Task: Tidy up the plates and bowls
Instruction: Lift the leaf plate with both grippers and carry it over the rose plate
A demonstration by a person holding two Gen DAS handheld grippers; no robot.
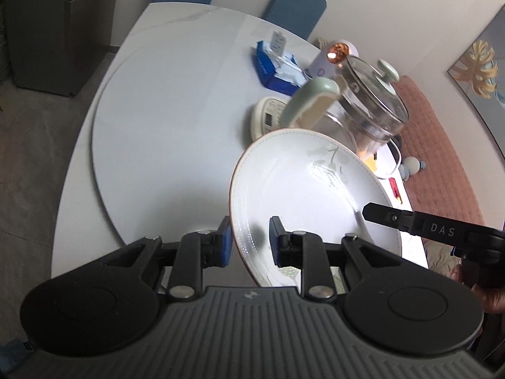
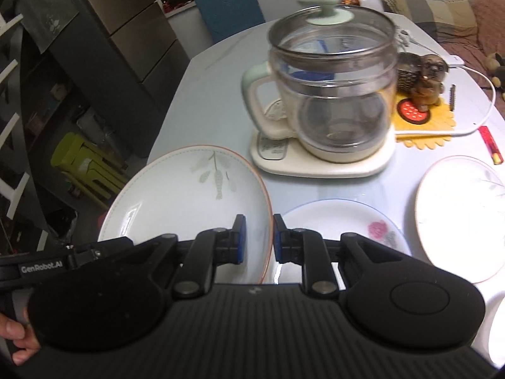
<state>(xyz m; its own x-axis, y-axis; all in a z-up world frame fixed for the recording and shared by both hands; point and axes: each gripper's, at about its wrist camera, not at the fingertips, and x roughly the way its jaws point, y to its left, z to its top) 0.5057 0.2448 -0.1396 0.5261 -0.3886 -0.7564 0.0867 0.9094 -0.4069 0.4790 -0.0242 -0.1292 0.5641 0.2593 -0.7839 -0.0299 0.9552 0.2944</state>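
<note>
A white plate with a leaf print and brown rim (image 1: 300,189) is held off the table between both grippers. My left gripper (image 1: 251,241) is shut on its near rim, blue pads on either side. My right gripper (image 2: 257,238) is shut on the opposite rim of the same plate (image 2: 186,195); its finger also shows in the left wrist view (image 1: 385,216). A white plate with a pink flower (image 2: 341,224) lies on the table under the right gripper. Another leaf-print plate (image 2: 460,214) lies at the right.
A glass kettle with a pale green lid and handle (image 2: 331,88) stands on its base mid-table. A blue tissue box (image 1: 274,69), a dog figurine on a yellow mat (image 2: 426,85), a white cable and a red lighter (image 2: 490,145) lie around. Blue chairs stand beyond the white table (image 1: 164,120).
</note>
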